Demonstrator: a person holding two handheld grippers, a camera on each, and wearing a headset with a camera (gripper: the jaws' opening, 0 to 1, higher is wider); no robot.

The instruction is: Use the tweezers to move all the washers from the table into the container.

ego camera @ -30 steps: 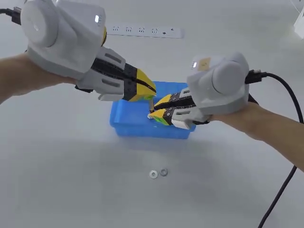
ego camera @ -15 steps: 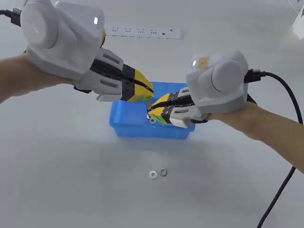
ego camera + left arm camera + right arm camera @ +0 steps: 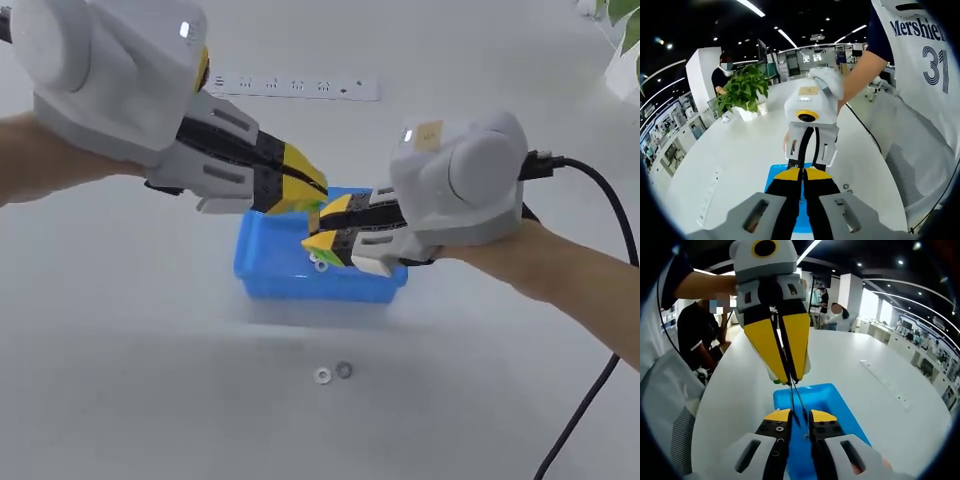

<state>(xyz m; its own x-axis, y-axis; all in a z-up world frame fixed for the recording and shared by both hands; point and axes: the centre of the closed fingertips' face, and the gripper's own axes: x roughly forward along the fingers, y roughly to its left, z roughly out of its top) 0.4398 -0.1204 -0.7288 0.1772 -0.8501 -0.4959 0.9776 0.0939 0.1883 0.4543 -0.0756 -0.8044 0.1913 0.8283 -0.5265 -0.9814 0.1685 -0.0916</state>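
- Over the far-left part of the container (image 3: 280,287), I am holding my left gripper (image 3: 308,192) with its yellow jaws pressed almost together on the top end of the tweezers (image 3: 791,401).
- Above the container's middle, the tweezers are running lengthwise from those yellow jaws down towards my right gripper. Their two prongs are spreading a little as they go.
- Inside the container, close behind its near wall, a small washer (image 3: 319,263) is showing just under the gripper tips. I cannot tell whether it is lying on the floor or sitting between the prongs.
- In front of the container's near wall, clear of it on the table (image 3: 150,350), the left-hand washer (image 3: 322,376) and the right-hand washer (image 3: 344,370) are lying flat, just beside each other.
- Over the container's right half, I am holding my right gripper (image 3: 320,243) with its jaws a narrow gap apart, one on each side of the prongs. I cannot tell whether the pads are pressing on them.
- Judging from this, the coming move is turning on one relation. The pair is lying on my side of the container, lower than both grippers and roughly in line with its middle. My right gripper's tips are the nearer ones, so the prongs are needing to come over the near wall and down.
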